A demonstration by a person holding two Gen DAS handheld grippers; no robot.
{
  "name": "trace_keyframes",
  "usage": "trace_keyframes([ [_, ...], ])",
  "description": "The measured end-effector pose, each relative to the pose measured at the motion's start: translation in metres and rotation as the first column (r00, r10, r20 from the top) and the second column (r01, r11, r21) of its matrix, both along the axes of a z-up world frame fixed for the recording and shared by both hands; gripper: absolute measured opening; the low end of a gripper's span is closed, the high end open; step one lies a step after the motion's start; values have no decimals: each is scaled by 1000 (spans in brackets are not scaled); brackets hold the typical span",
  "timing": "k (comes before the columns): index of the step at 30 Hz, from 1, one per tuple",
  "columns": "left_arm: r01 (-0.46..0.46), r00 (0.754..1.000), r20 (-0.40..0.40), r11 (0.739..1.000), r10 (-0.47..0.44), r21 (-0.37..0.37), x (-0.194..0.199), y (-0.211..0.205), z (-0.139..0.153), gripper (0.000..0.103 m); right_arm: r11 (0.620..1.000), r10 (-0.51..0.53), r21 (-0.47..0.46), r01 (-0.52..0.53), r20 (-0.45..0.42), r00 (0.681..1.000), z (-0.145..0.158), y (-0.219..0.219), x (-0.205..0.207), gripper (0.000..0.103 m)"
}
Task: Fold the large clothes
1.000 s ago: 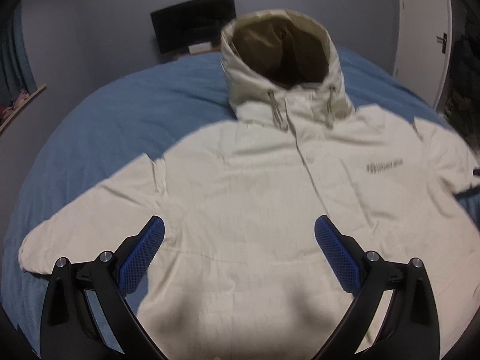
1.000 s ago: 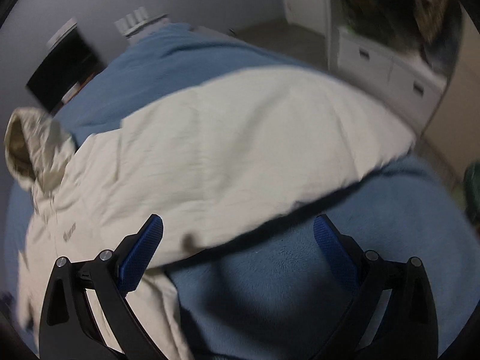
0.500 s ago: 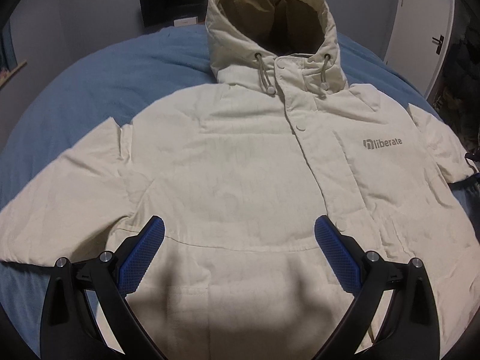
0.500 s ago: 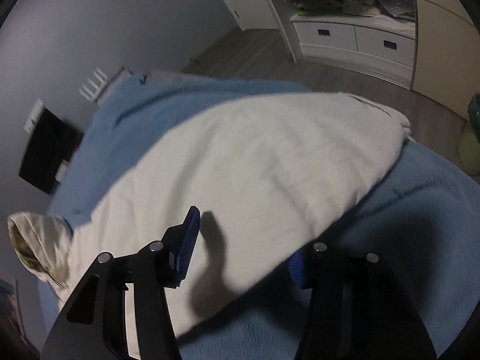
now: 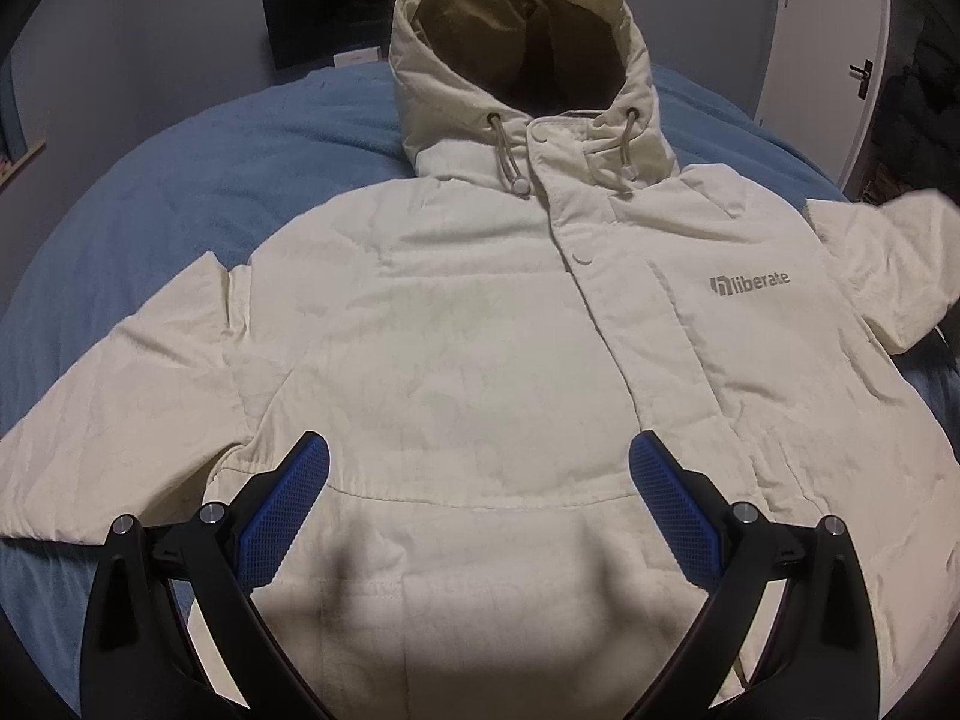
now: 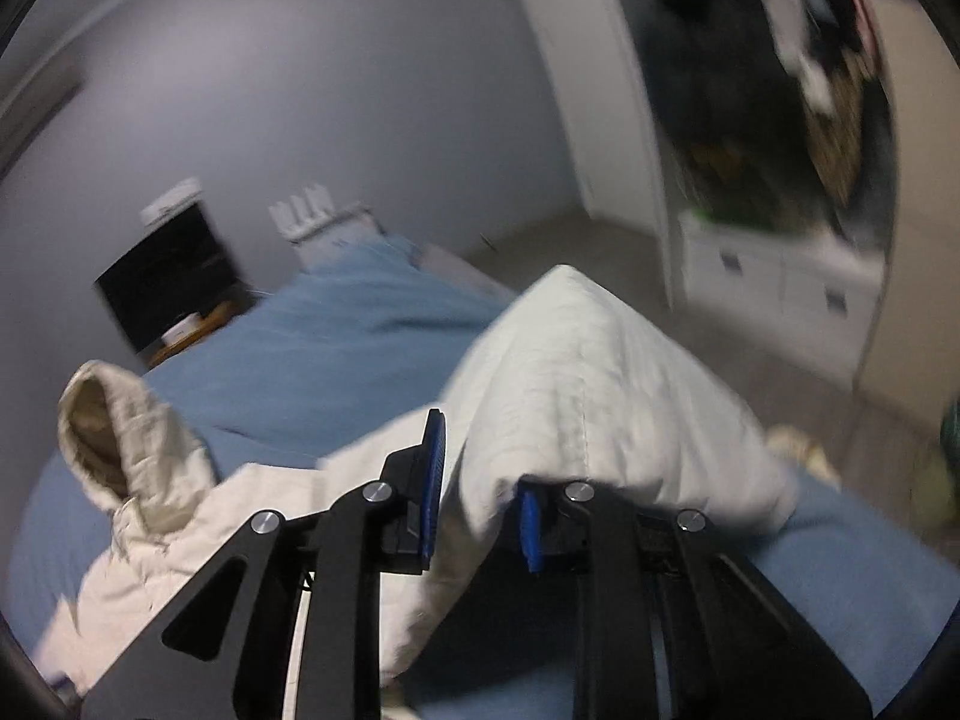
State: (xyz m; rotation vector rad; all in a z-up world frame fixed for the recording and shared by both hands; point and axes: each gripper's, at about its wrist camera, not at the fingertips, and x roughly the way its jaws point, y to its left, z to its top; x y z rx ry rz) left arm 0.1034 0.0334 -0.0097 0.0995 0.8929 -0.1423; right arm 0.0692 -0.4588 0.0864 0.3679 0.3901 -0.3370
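While the cream, padded, hooded jacket (image 5: 480, 324) lies front-up and spread flat on the blue, fleecy bed cover (image 5: 198, 168), the left wrist view shows the left gripper (image 5: 479, 498) hanging over its hem with jaws wide and nothing between the blue ribbed pads (image 5: 282, 516). The stiff, tan-lined hood (image 5: 522, 42) stands up at twelve o'clock, with two drawcords and a snap-button placket running down from it. A grey printed logo (image 5: 750, 286) sits toward two o'clock, a curved pocket seam crosses just ahead of the pads, and the jacket's sleeve at nine o'clock lies flat. The sleeve at three o'clock rises off the cover, its far end blurred.

In the right wrist view, which is smeared by motion, the right gripper (image 6: 480, 492) has that raised, puffy sleeve (image 6: 588, 396) between its closing jaws, the fabric bunched and draping over the right-hand finger, with a stitched seam running up the peak at twelve o'clock. The hood (image 6: 120, 438) lies at nine o'clock and white drawers (image 6: 780, 276) stand at two o'clock.

This looks like the first fold, the sleeve going in across the chest. The next move likely calls for carrying the sleeve over toward the placket while keeping a firm pinch, since thick quilted cloth tends to spring back and slide; the left gripper could press the body down to keep it from dragging.
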Motion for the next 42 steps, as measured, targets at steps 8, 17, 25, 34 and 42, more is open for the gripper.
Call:
trace_keyframes([
  [8, -2, 1000, 0, 1000, 2, -4, 1, 1, -1, 97, 944, 294, -160, -287, 20, 956, 39, 119, -4, 19],
  [17, -3, 1000, -8, 1000, 3, -10, 1, 3, -3, 97, 826, 538, -84, -558, -177, 824, -26, 233, 8, 19],
  [25, 29, 999, -14, 1000, -29, 10, -1, -5, -8, 97, 772, 601, 2, -636, -327, 729, -94, 272, 6, 19],
  [34, 28, 999, -19, 1000, -28, 1, -1, -3, -9, 97, 726, 655, 38, -686, -341, 674, -91, 275, -4, 63],
  [42, 41, 999, 28, 999, -41, 20, -11, -10, -2, 97, 790, 576, -69, -609, -256, 777, -45, 246, -14, 96],
])
